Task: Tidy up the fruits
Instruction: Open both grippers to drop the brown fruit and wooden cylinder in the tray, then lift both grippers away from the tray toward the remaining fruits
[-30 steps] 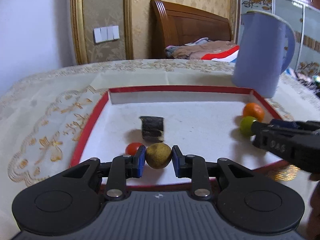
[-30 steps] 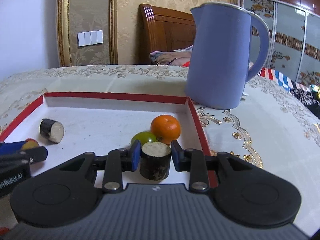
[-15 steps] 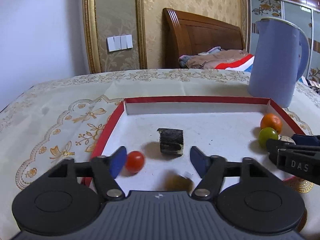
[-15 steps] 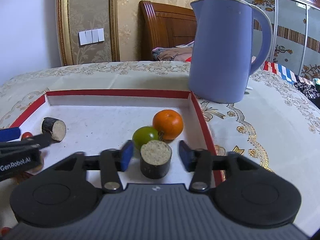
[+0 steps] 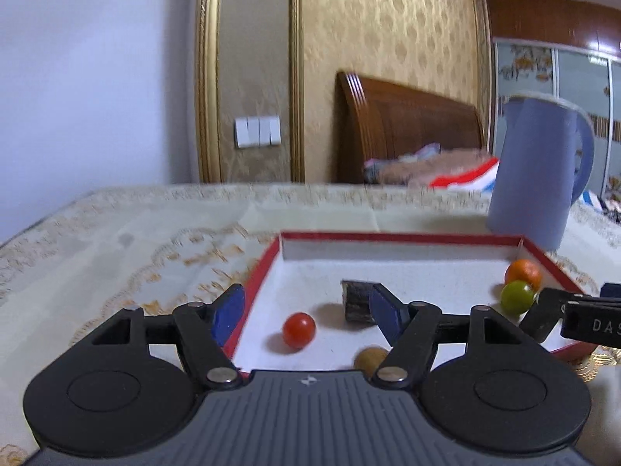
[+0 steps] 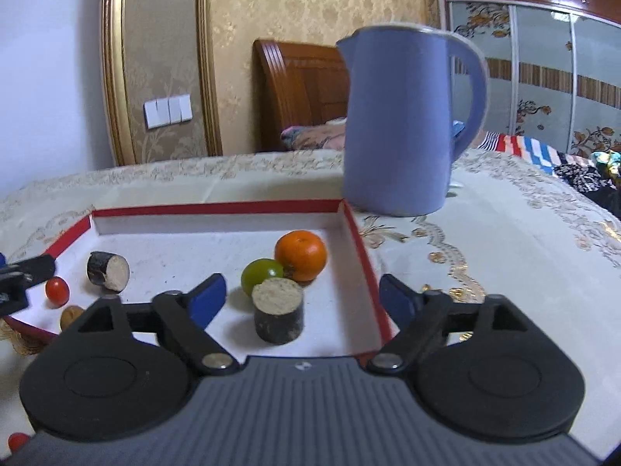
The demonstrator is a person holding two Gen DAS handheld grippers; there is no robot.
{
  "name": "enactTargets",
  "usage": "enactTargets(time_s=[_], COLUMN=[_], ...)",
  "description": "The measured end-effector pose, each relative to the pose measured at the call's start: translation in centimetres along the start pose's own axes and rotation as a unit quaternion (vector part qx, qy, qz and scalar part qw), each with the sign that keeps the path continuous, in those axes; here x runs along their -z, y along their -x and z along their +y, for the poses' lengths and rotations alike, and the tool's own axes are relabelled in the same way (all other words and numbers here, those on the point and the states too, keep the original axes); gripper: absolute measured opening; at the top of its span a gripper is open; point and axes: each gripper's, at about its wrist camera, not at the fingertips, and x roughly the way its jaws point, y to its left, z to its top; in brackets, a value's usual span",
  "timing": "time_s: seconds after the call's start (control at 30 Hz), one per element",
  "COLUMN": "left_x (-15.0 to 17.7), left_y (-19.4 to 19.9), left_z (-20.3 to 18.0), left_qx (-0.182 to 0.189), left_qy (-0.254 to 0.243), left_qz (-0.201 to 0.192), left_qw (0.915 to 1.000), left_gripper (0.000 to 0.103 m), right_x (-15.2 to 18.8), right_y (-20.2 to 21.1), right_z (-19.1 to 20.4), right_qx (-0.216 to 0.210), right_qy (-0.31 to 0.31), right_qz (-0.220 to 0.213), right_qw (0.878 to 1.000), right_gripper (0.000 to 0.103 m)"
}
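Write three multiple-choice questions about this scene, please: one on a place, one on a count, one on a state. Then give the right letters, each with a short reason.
1. Where does the blue kettle stand?
A. inside the tray
B. on the tablecloth beyond the tray
C. on the bed

2. How many dark cut pieces lie in the red-rimmed tray?
A. one
B. two
C. four

3. How is the right tool now?
A. open, holding nothing
B. shut on the orange
C. shut on the green fruit

Answers:
1 B, its base rests on the cloth behind the tray's far corner.
2 B, one upright piece near the tool, one lying piece at the left.
3 A, its blue pads stand wide apart around the upright piece, not touching it.
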Motion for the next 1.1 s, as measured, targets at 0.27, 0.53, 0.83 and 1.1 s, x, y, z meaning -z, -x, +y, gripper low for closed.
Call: enactTargets(time_s=[0.27,0.53,0.83,1.1], left_x=[0.6,2.1,4.7,5.3], left_y=[3.7,5.7,7.6,6.9], left_z=[2.5,1.4,1.5,1.2], left_qx=[0.037,0.095,0.1,0.113], left_qy=[0.05,0.002,-0.043,-0.052], left_qz=[-0.02,-0.001,0.054,0.094], left_qw=[0.9979,0.9955,0.9926,0.9878], left_gripper=[0.078,0.078,0.078,0.078], right_x=[1.1,1.2,1.4,1.4], right_y=[2.4,2.6,2.3,2.0], right_z=[-1.4,-1.5,-1.8,-2.0], right_qx=[-0.009,-0.005,-0.003,0.0], right_qy=[-0.02,-0.019,-0.029,-0.037], right_qz=[-0.001,-0.003,0.009,0.015], right_qw=[1.0,1.0,1.0,0.999], right_gripper=[0.088,0.094,0.094,0.096])
